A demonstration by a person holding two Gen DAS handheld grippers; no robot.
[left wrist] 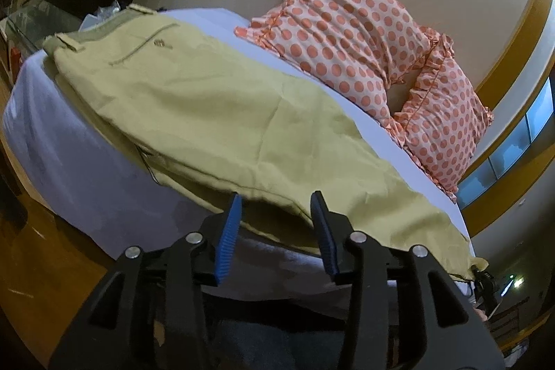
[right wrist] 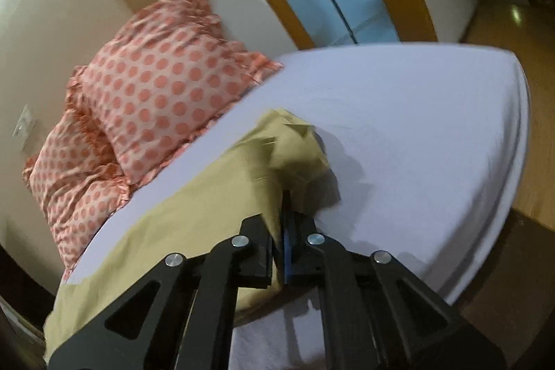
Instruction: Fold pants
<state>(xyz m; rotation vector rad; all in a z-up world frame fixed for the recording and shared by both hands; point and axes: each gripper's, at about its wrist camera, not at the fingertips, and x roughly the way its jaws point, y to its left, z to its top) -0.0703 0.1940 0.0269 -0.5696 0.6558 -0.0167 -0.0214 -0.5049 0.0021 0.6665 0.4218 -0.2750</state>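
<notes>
**A:** Where are the pants [left wrist: 215,106] right now?

**B:** They lie lengthwise on a bed [right wrist: 416,134] covered with a white sheet. They are khaki, with the waistband and a back pocket at the far end in the left wrist view and the leg hems toward the near right. One leg appears to lie on top of the other. Two orange polka-dot pillows [left wrist: 350,33] sit just beside them, against the wall.

**A:** What are the two tools doing?

**B:** The left tool [left wrist: 279,200] is spread wide, its blue-padded fingers [left wrist: 227,241] at the near edge of the legs, which sags over the side of the bed; it grips nothing. The right tool [right wrist: 286,214] is pressed together on the hem end, pinching a bunch of cloth that stands up in a crumpled peak above the sheet.

**A:** How would you expect the fabric to handle?

**B:** Light, thin and limp, judging by its soft creases and that peak. It will likely sag between any two holds and slide easily on the sheet. The hem and the thicker waistband look like the firmest places to grip; a pinch should catch both layers, or the legs may come apart.
</notes>
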